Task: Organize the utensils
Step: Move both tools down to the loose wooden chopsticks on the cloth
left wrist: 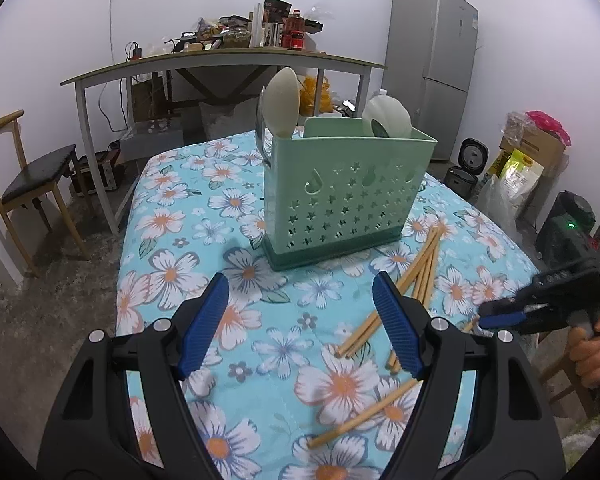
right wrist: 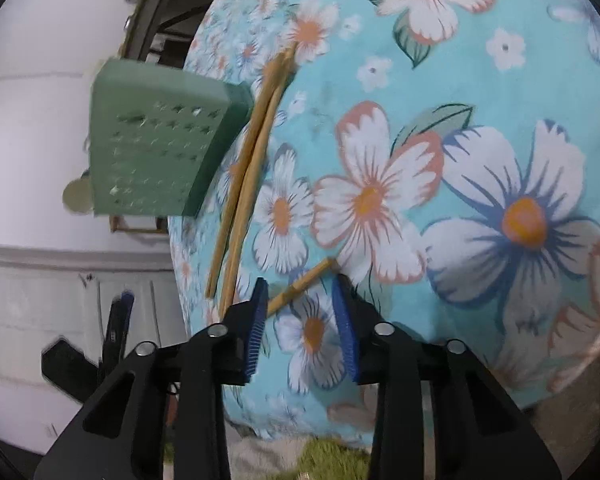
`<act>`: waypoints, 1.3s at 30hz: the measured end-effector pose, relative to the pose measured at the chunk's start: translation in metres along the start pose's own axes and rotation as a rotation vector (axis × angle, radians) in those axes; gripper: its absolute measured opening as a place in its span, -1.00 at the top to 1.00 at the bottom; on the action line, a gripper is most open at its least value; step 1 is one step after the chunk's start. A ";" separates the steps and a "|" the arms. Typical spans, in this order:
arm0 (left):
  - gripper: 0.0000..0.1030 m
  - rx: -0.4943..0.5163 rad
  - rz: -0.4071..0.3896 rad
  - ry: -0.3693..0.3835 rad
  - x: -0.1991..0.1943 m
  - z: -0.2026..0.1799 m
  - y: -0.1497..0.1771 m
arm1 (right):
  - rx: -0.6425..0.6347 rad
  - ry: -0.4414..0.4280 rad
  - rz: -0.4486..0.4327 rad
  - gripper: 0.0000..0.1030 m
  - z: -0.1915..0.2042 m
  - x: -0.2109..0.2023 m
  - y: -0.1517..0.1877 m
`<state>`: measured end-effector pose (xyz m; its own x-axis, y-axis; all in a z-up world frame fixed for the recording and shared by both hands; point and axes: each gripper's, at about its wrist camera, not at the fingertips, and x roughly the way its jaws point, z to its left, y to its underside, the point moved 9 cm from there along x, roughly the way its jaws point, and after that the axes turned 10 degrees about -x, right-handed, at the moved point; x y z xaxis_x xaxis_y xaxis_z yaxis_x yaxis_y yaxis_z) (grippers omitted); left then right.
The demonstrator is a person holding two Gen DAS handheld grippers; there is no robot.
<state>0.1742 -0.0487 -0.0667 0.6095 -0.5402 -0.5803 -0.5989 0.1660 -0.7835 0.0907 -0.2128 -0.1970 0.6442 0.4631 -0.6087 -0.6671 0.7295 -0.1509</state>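
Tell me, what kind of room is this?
Probably a home kitchen or dining room. A fridge stands by the wall, a rice cooker sits on the floor, and a green utensil holder with chopsticks beside it sits on a flowered tablecloth.

Lighting's pretty flat and even indoors, soft white, seemingly from overhead. The green utensil holder point(left wrist: 342, 196) drops only a faint, fuzzy shadow on the floral tablecloth point(left wrist: 188, 216) ahead of the left gripper point(left wrist: 300, 292). No harsh glare, just a mild sheen on the fridge point(left wrist: 432, 68) far ahead to the right. Left wrist view is sharp in the middle. Right wrist view is smeared with motion blur: the holder and the chopsticks point(right wrist: 252, 168) ahead-left of the right gripper point(right wrist: 300, 300) look soft. Both views have heavy fisheye bending, with dark vignetted corners and curved straight edges.
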 end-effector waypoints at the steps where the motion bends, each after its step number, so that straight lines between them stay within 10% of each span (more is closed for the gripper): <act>1: -0.37 0.001 -0.002 0.002 -0.002 0.000 0.001 | 0.007 -0.001 -0.011 0.44 0.000 0.001 -0.002; 5: -0.37 0.001 -0.002 0.015 -0.009 0.000 0.005 | 0.017 0.023 -0.056 0.71 -0.003 0.006 -0.007; 23: 0.04 0.083 0.092 0.086 0.009 -0.034 0.023 | -0.043 0.063 -0.316 0.75 -0.023 -0.071 -0.072; 29: 0.16 0.145 0.162 0.106 0.037 -0.053 0.030 | -0.067 0.065 -0.272 0.37 -0.019 -0.059 -0.076; 39: 0.18 0.249 0.334 0.037 0.088 -0.054 0.060 | -0.095 0.130 -0.225 0.35 -0.020 -0.037 -0.055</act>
<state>0.1639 -0.1309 -0.1525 0.3818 -0.4512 -0.8066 -0.6138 0.5288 -0.5863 0.0955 -0.2802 -0.1821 0.7305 0.2218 -0.6459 -0.5489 0.7535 -0.3619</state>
